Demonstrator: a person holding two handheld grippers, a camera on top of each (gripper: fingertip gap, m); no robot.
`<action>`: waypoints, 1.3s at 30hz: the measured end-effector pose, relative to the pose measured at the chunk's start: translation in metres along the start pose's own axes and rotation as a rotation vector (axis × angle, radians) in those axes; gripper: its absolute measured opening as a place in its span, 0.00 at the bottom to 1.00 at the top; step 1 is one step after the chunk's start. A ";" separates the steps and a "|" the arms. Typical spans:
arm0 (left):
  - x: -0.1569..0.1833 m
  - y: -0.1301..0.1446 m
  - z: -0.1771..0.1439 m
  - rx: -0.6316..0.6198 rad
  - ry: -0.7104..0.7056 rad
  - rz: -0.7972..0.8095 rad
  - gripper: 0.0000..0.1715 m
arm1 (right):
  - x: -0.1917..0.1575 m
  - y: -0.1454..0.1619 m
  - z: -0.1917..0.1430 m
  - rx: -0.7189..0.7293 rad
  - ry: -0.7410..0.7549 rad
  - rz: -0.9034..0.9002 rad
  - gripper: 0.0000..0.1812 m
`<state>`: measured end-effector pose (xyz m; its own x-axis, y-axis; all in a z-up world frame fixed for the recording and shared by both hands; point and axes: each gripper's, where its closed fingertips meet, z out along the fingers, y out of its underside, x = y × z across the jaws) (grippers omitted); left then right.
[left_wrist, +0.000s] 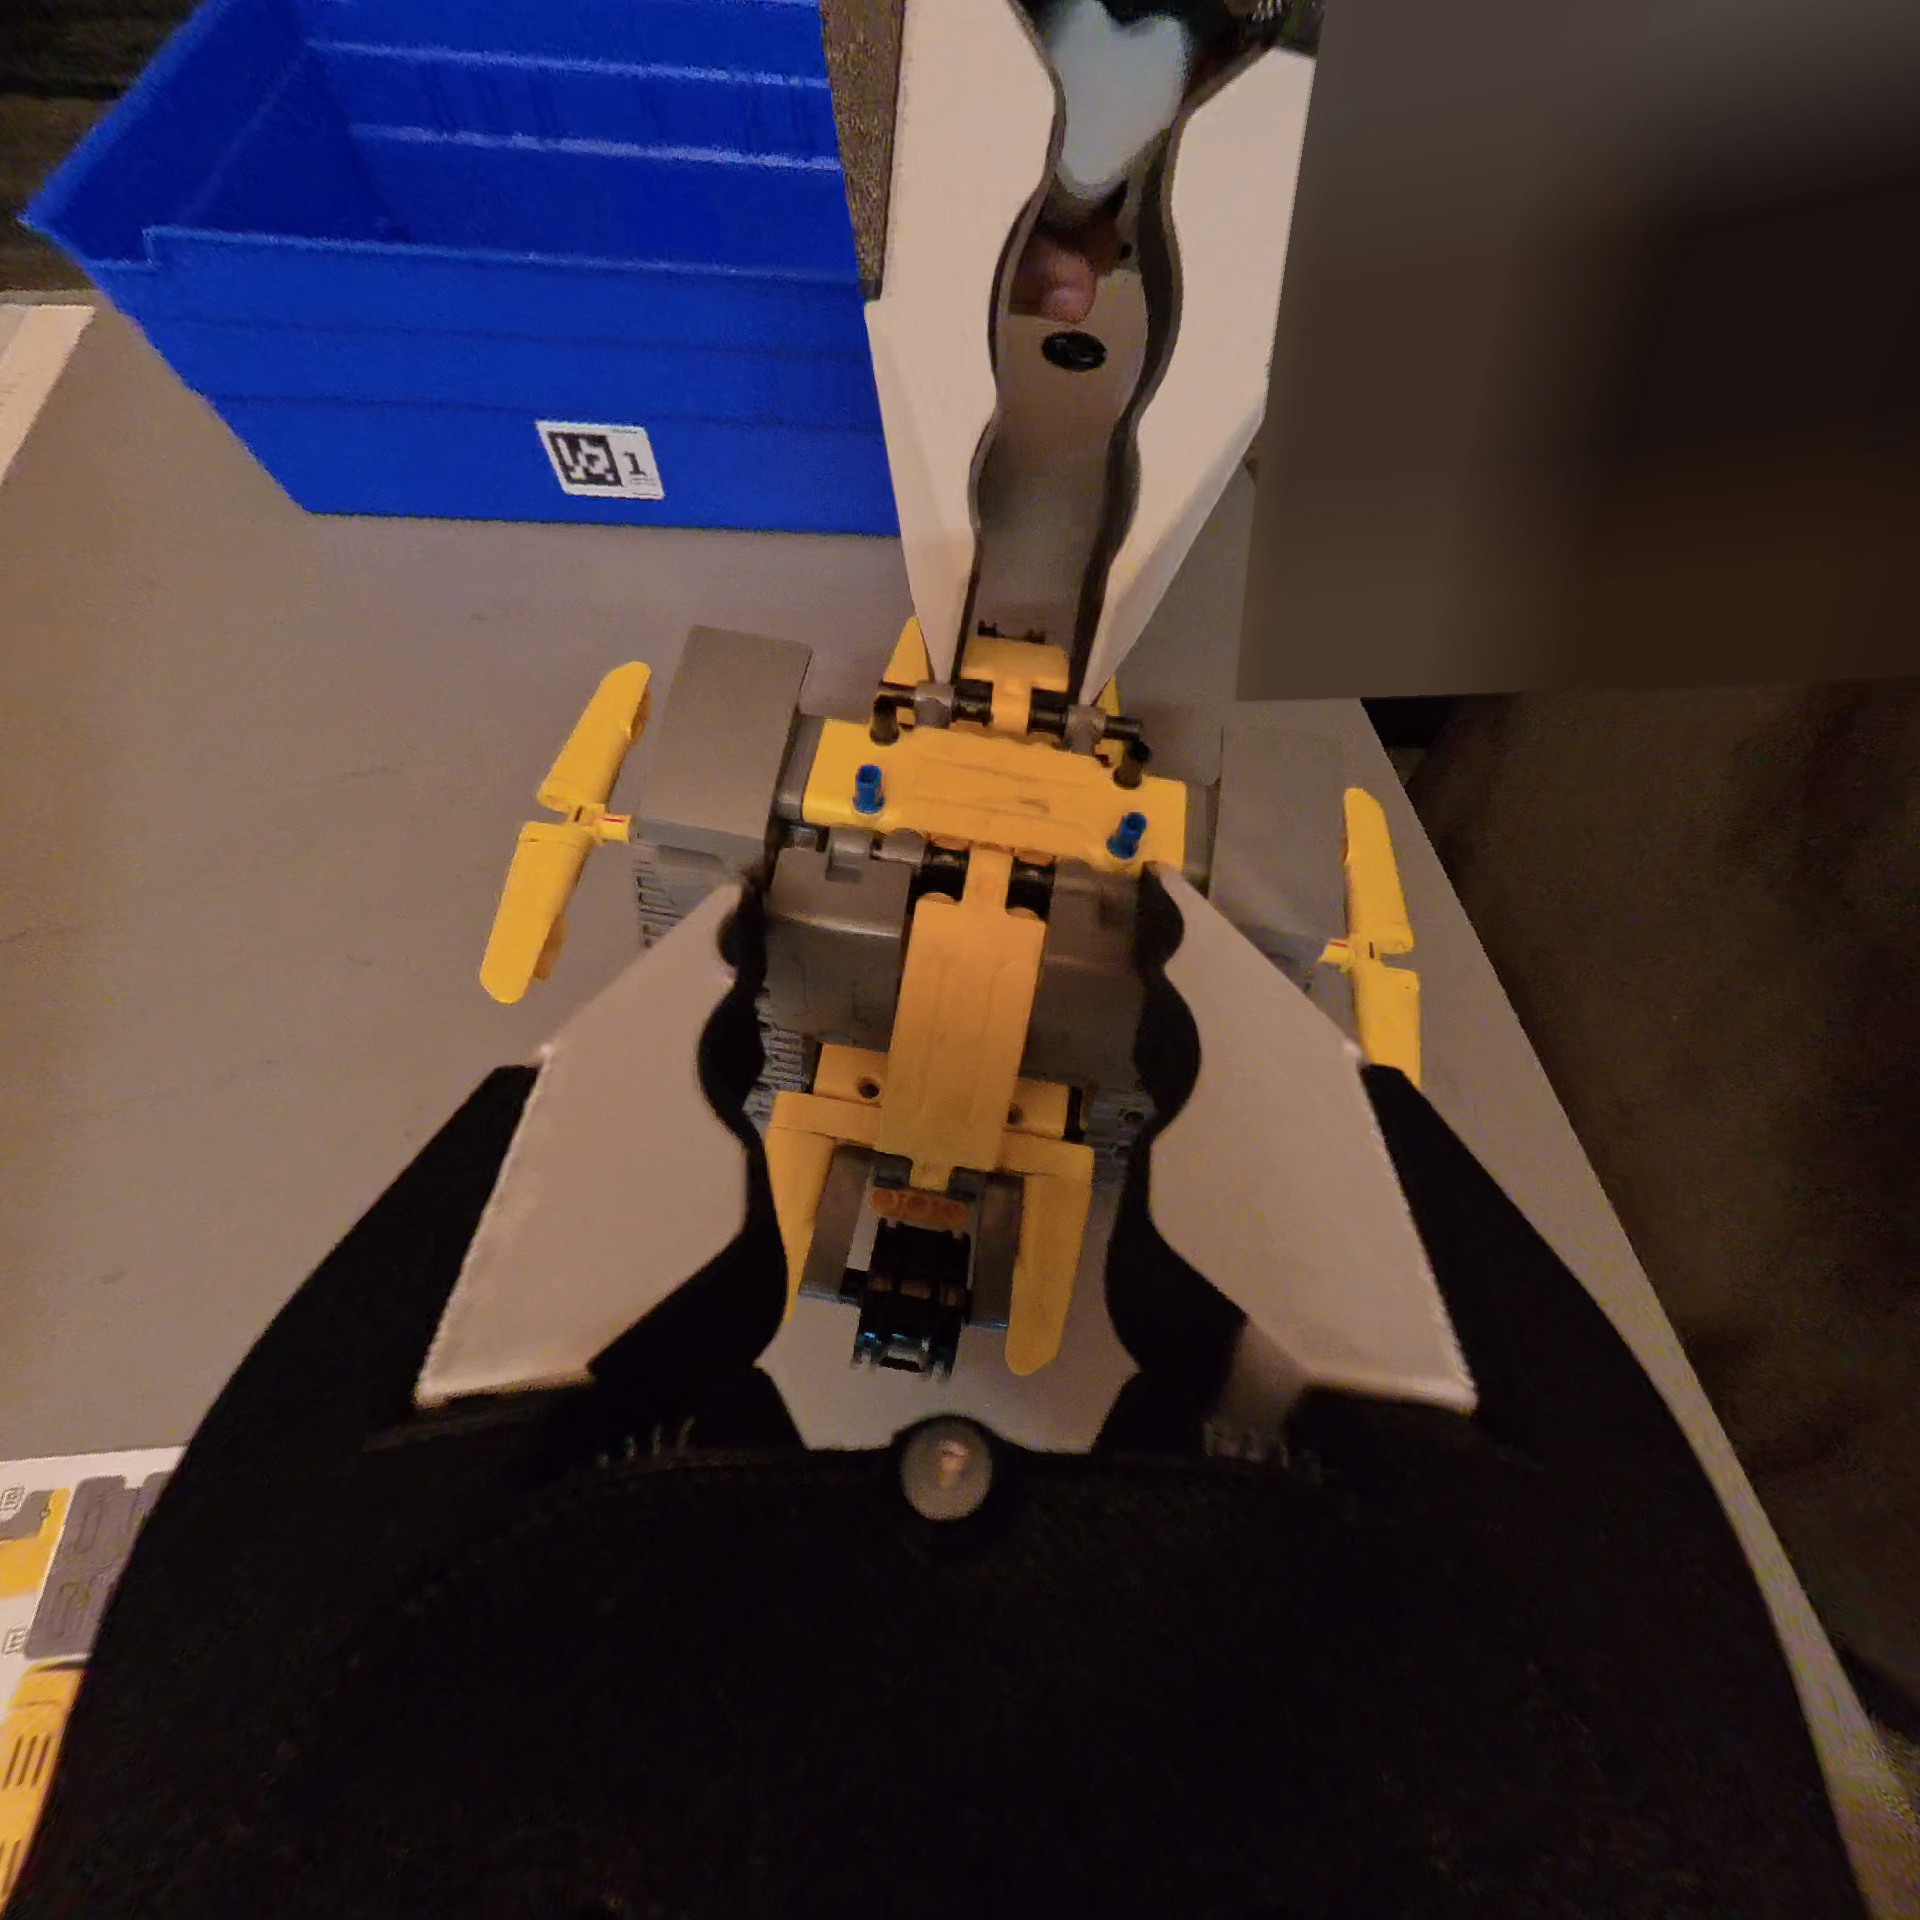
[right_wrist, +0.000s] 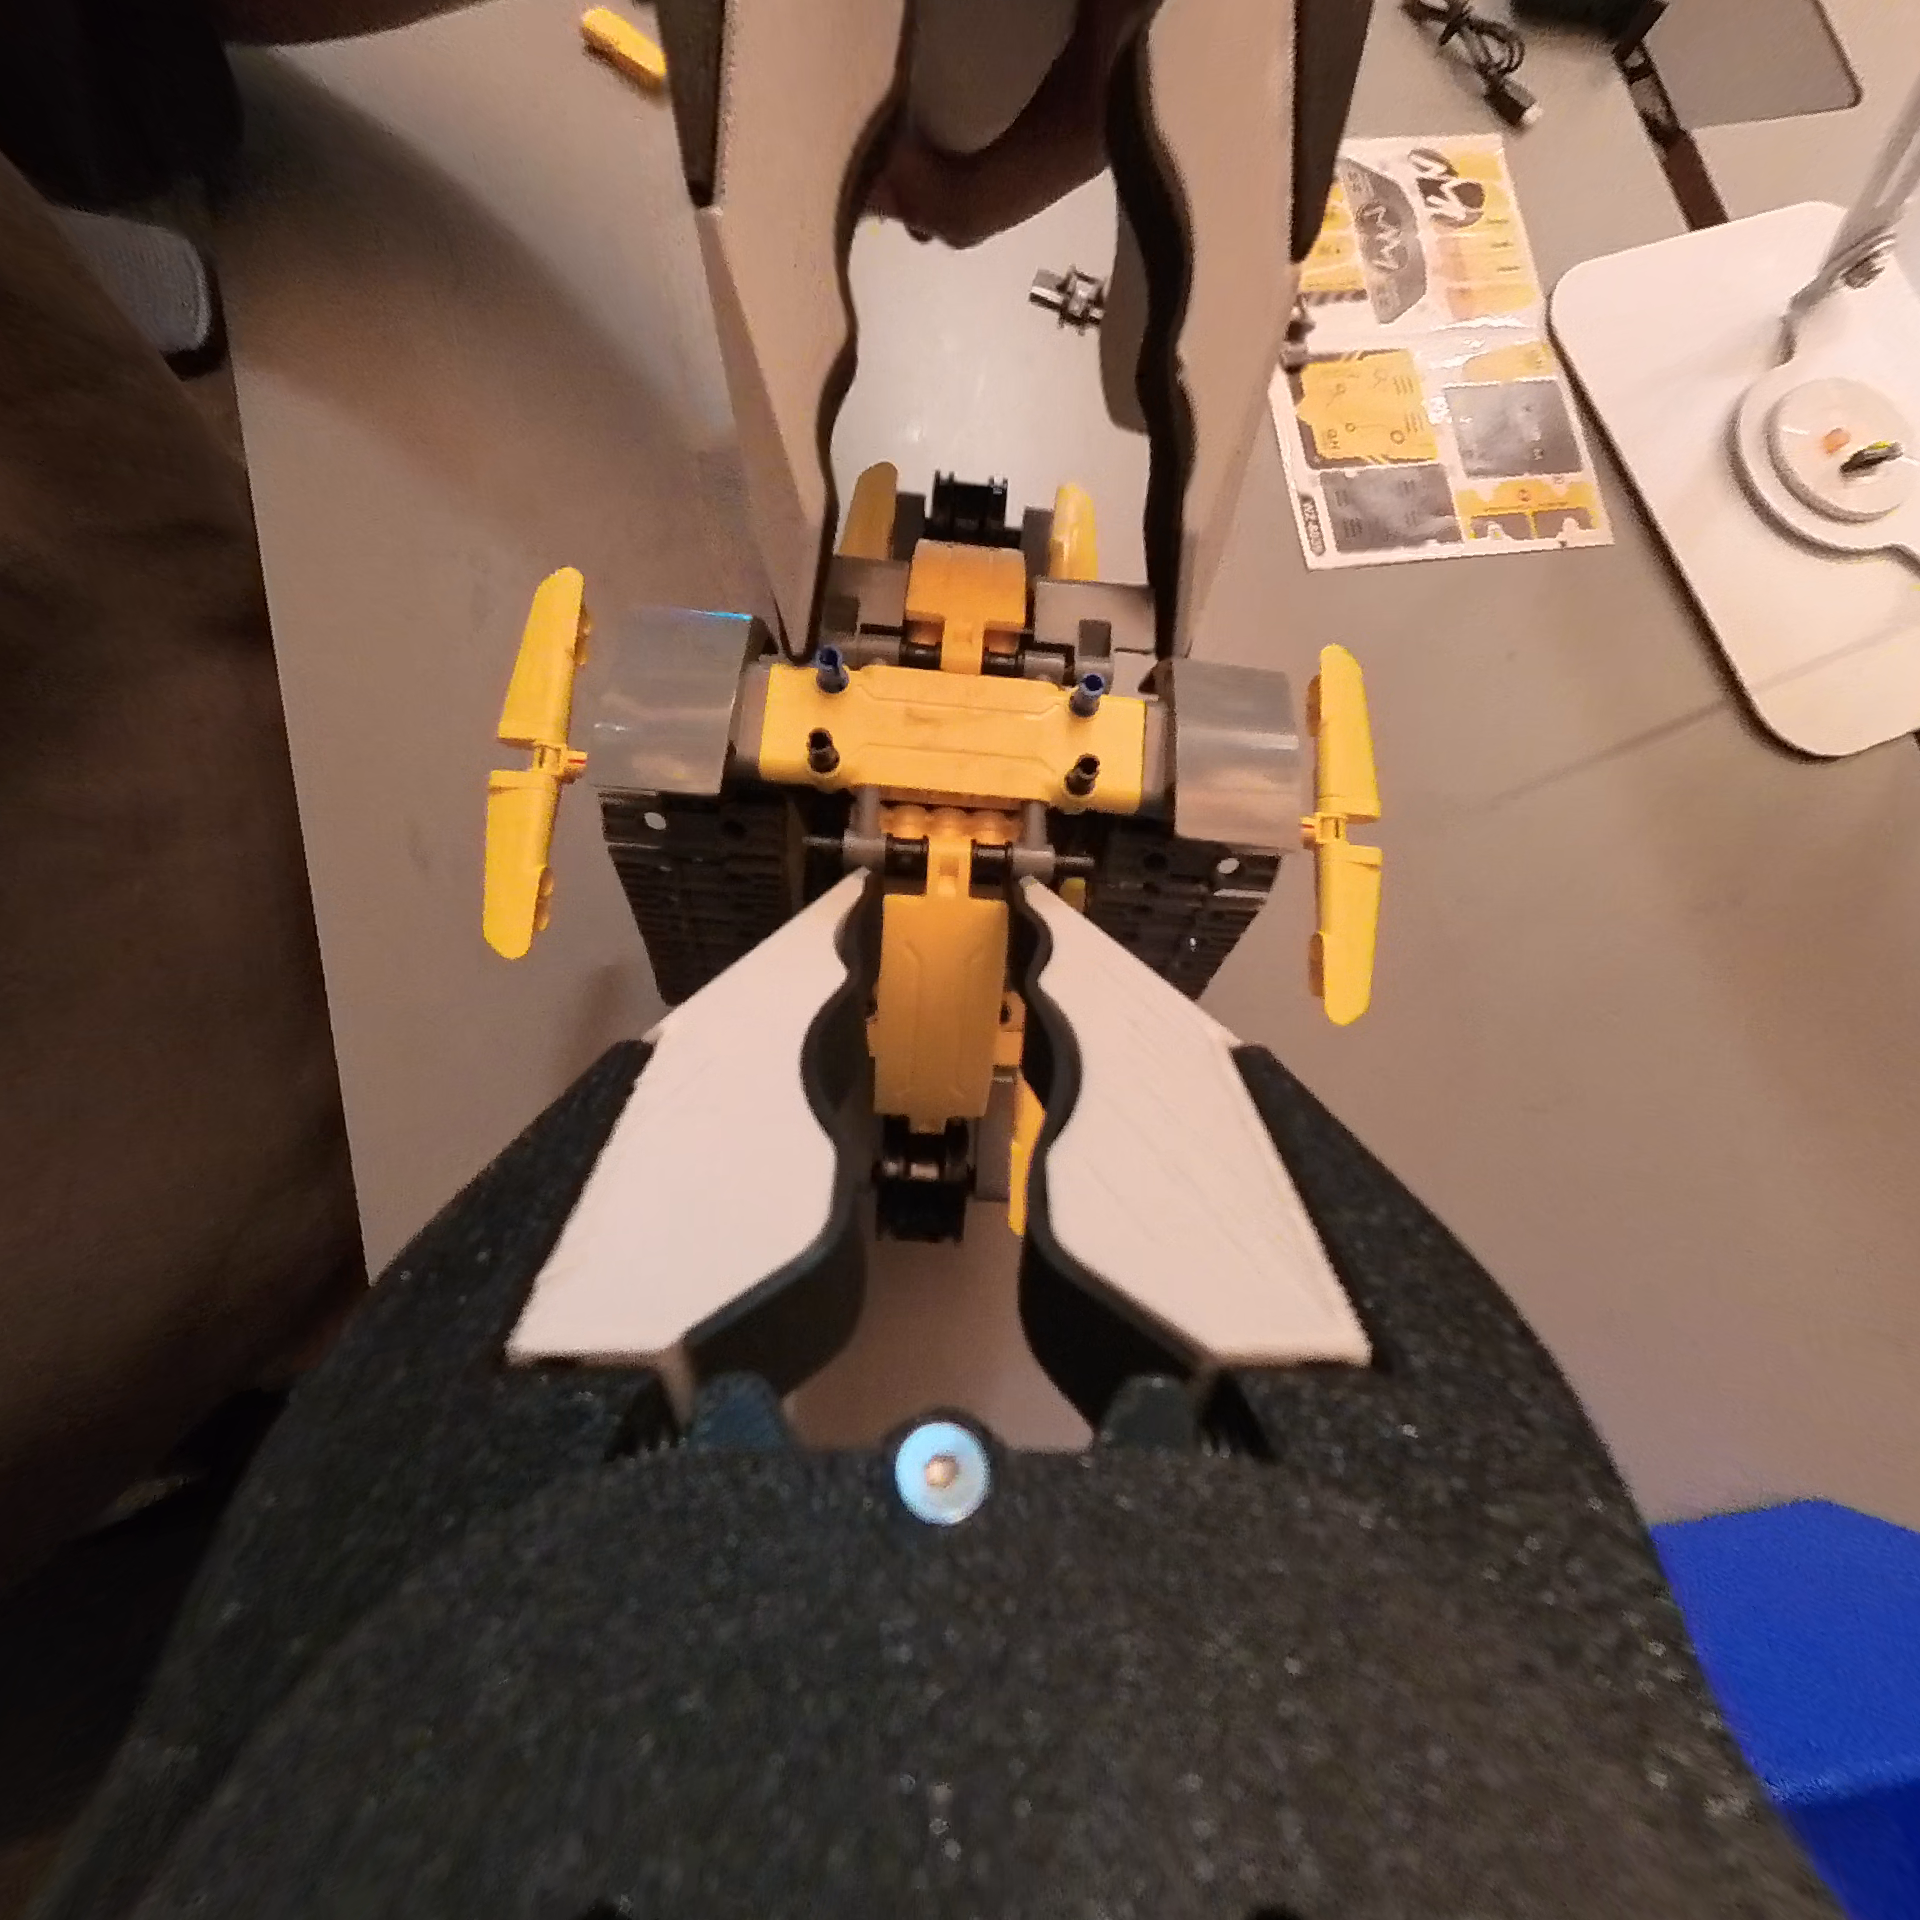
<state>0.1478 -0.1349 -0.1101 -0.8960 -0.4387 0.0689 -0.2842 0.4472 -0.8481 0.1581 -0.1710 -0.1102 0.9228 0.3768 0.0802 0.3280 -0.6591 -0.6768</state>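
A yellow and grey brick-built tracked vehicle (left_wrist: 987, 790) stands on the grey table (left_wrist: 260, 831), with yellow side panels sticking out on both sides. My left gripper (left_wrist: 948, 883) straddles its grey middle body, one finger against each side, shut on it. My right gripper (left_wrist: 1023, 670) comes in from the far side, opposite the left. In the right wrist view my right gripper (right_wrist: 943, 883) is closed around the vehicle's (right_wrist: 945, 727) narrow yellow curved panel (right_wrist: 930, 997). The left gripper (right_wrist: 987, 644) grips the body beyond it. Black tracks (right_wrist: 707, 883) show under the body.
A blue bin (left_wrist: 468, 260) with a square tag stands behind the vehicle. A sticker sheet (right_wrist: 1434, 364), a white lamp base (right_wrist: 1766, 468), cables (right_wrist: 1486, 52), a loose yellow piece (right_wrist: 623, 42) and a small black-grey piece (right_wrist: 1070, 296) lie on the table. The table edge (left_wrist: 1507, 1039) runs close by. Left tips to right tips: about 5 centimeters.
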 end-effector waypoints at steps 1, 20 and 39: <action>0.000 0.000 0.000 -0.001 0.000 0.003 0.40 | 0.000 0.000 0.000 0.008 0.003 0.006 0.13; -0.002 -0.001 0.000 0.016 -0.017 0.002 0.43 | 0.000 0.000 0.000 0.100 0.096 0.020 0.13; 0.045 -0.064 -0.017 0.156 -0.149 0.167 0.45 | -0.007 0.010 -0.036 0.197 0.182 0.100 0.13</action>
<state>0.1195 -0.1702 -0.0442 -0.8625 -0.4840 -0.1477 -0.0701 0.4032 -0.9124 0.1623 -0.2037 -0.0918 0.9755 0.1814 0.1243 0.2045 -0.5412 -0.8156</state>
